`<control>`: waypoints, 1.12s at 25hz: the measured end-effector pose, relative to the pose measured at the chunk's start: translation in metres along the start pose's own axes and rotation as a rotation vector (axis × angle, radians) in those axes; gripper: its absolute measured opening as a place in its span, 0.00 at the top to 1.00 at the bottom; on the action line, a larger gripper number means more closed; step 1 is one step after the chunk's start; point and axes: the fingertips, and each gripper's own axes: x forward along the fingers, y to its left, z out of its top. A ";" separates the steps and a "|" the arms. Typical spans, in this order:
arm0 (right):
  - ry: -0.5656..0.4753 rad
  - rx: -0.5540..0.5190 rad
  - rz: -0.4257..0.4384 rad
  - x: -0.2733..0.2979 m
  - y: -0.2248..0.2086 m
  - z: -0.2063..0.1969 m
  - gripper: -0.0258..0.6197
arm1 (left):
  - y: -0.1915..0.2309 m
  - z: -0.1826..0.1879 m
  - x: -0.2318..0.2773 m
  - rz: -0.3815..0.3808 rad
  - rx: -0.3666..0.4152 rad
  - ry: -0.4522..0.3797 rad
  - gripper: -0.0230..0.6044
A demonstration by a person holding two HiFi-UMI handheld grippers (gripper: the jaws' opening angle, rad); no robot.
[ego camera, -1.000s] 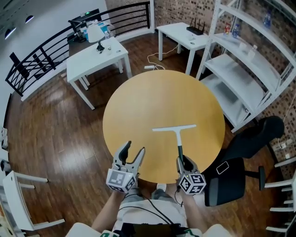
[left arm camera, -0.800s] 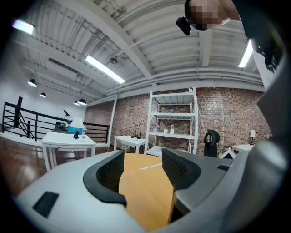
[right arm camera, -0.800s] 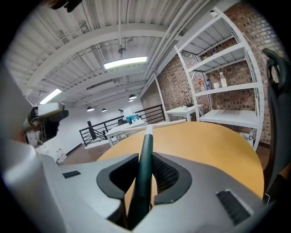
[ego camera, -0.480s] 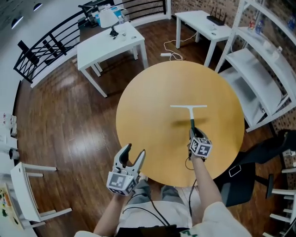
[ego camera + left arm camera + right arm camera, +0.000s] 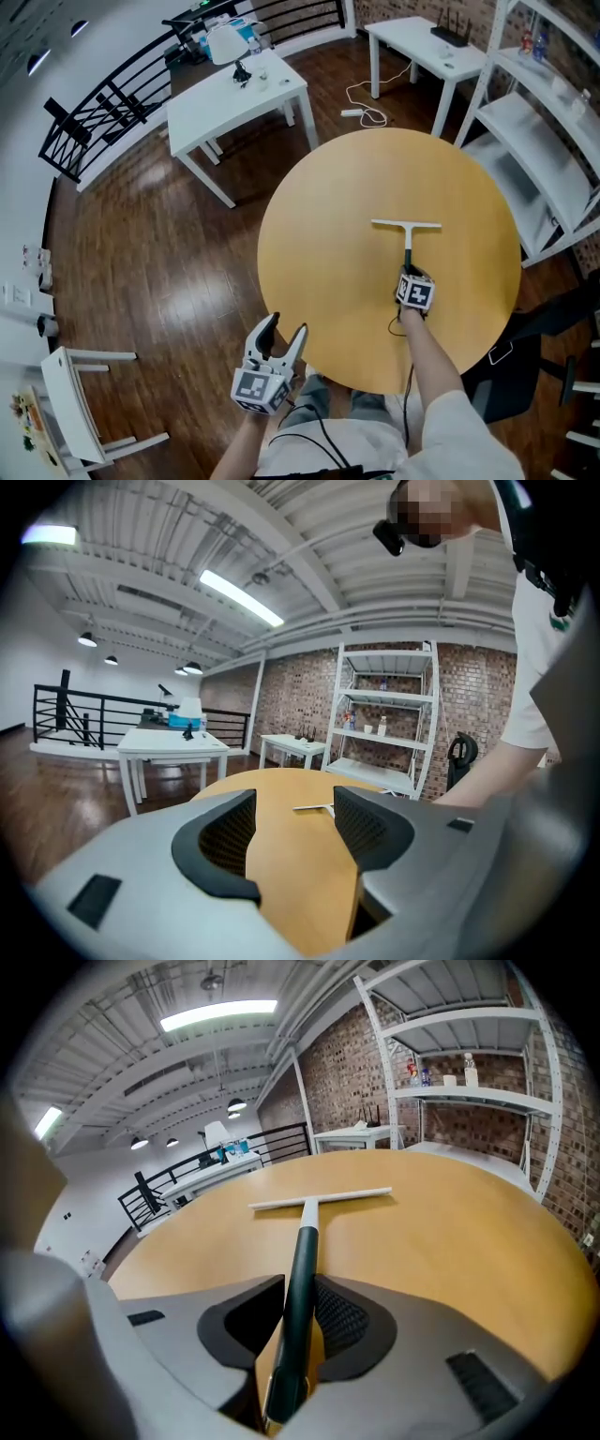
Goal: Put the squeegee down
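Table (image 5: pixel 319 244) looks like smooth matt wood, squeegee (image 5: pixel 408 246) handle's dark glossy plastic, and the floor (image 5: pixel 141 244) is shiny dark wood.

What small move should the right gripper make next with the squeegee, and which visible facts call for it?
Probably lower the right gripper a little, so the handle settles flat before any release. Its jaws are shut on the dark handle of the squeegee. The white blade seems to touch the round table, and the handle end looks raised above it.

A round tan table (image 5: pixel 328 272) stands on dark wood floor (image 5: pixel 141 253) near 2 white desks (image 5: pixel 234 101), white shelving (image 5: pixel 539 127) and black railing (image 5: pixel 103 117).
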 end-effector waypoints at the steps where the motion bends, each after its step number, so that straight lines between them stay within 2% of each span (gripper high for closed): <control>1: 0.021 -0.005 0.006 0.004 0.001 -0.005 0.77 | 0.002 0.002 0.001 0.001 -0.013 -0.002 0.58; 4: 0.004 -0.025 0.033 0.000 0.005 -0.003 0.70 | 0.002 0.014 0.009 -0.001 -0.061 -0.026 0.58; 6: -0.060 -0.044 0.057 -0.014 0.011 0.010 0.68 | 0.004 0.012 0.014 -0.023 -0.046 -0.031 0.58; 8: -0.152 -0.059 0.092 -0.037 0.022 0.031 0.60 | 0.006 0.009 0.019 -0.052 -0.012 -0.036 0.58; 11: -0.299 -0.083 0.159 -0.091 0.049 0.070 0.59 | 0.004 0.032 0.024 -0.067 -0.021 -0.071 0.58; 15: -0.514 -0.120 0.258 -0.178 0.099 0.120 0.48 | 0.011 0.049 0.031 -0.095 0.039 -0.121 0.58; 18: -0.674 -0.183 0.299 -0.245 0.130 0.145 0.43 | 0.015 0.061 0.035 -0.105 0.034 -0.187 0.58; 19: -0.723 -0.227 0.306 -0.266 0.140 0.151 0.41 | 0.014 0.068 0.035 -0.109 0.034 -0.206 0.58; 20: -0.766 -0.263 0.314 -0.287 0.150 0.155 0.35 | 0.012 0.074 0.034 -0.116 0.038 -0.221 0.58; 21: -0.802 -0.278 0.326 -0.305 0.159 0.158 0.35 | 0.010 0.081 0.033 -0.123 0.044 -0.231 0.58; 25: -0.888 -0.255 0.361 -0.352 0.175 0.158 0.27 | 0.002 0.100 0.024 -0.141 0.066 -0.267 0.58; 28: -0.913 -0.228 0.350 -0.365 0.168 0.146 0.27 | -0.006 0.101 0.020 -0.147 0.066 -0.293 0.58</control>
